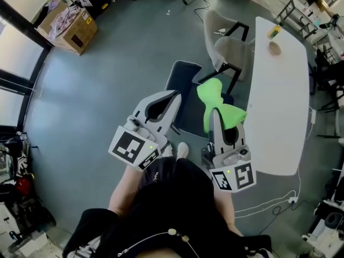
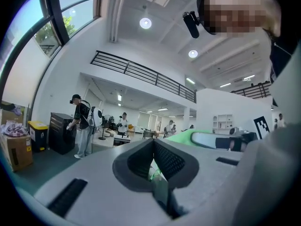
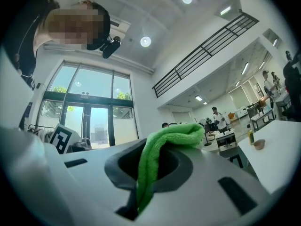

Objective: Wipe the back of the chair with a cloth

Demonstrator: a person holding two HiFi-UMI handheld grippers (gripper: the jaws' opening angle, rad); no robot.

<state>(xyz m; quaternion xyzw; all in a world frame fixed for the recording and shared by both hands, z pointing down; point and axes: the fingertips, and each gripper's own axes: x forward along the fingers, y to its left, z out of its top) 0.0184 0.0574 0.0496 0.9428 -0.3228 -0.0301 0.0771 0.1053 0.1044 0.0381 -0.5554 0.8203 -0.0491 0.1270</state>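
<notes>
Head view: both grippers were held out over the grey floor (image 1: 97, 90), ahead of the person's dark sleeves.

- Left gripper (image 1: 175, 94): jaws pressed together with nothing between them; the left gripper view showed the ribbed pads (image 2: 165, 158) meeting.
- Right gripper (image 1: 215, 113): jaws pinching the green cloth (image 1: 216, 98). In the right gripper view a fold of it ran down between the jaws while the rest bunched over the tip (image 3: 175, 136).
- The cloth sat at 1 o'clock from frame centre, above the dark chair (image 1: 183, 77), which stood at 12 o'clock from the person. I could not tell whether cloth and chair touched.
- White table (image 1: 279, 95) at 3 o'clock; grey chair (image 1: 230, 48) beside it.
- Cardboard box (image 1: 72, 26) at 10 o'clock.
</notes>
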